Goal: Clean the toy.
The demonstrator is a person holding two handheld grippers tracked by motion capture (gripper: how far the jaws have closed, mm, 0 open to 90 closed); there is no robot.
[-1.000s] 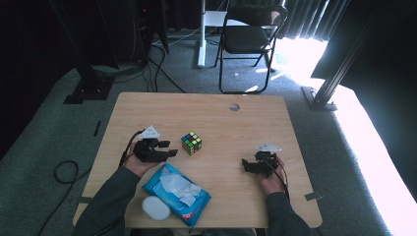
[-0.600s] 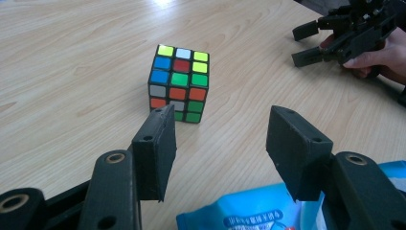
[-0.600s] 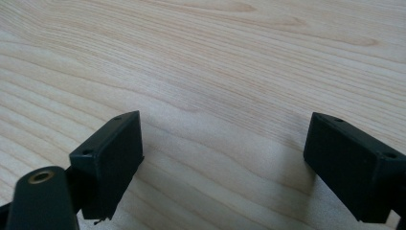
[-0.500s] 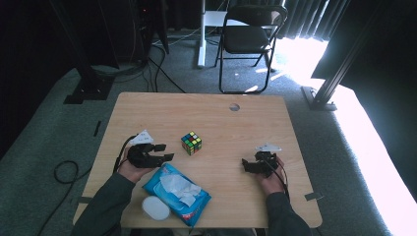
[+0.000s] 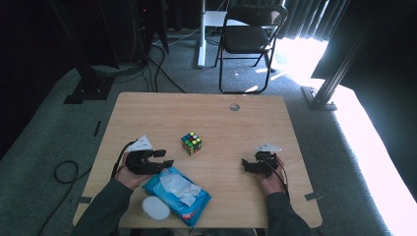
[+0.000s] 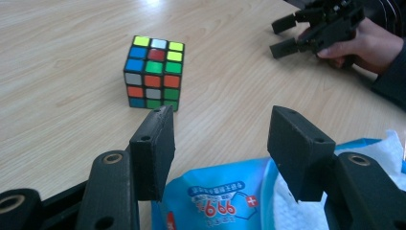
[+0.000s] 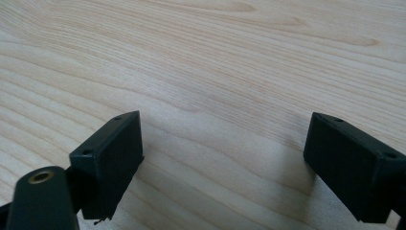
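Note:
A scrambled colour cube (image 5: 191, 143) sits near the middle of the wooden table (image 5: 206, 110). My left gripper (image 5: 164, 158) hovers at the far left corner of a blue wet-wipe pack (image 5: 177, 189), with its jaws open and pointing right. In the left gripper view the cube (image 6: 154, 73) stands beyond the left gripper (image 6: 220, 115), and the pack (image 6: 225, 201) lies under the gap between the jaws, which do not press on it. My right gripper (image 5: 245, 165) rests on the table at the right, wide open over bare wood (image 7: 222, 124).
A round white lid (image 5: 156, 208) lies by the pack's near left corner, close to the table's front edge. A cable hole (image 5: 234, 106) is at the table's far side. A folding chair (image 5: 248, 37) stands beyond the table. The right gripper (image 6: 282, 36) appears in the left gripper view.
My left gripper has drawn back from the cube toward the near edge and slightly left, ending at the wipe pack's corner. The right gripper, cube and pack have stayed still.

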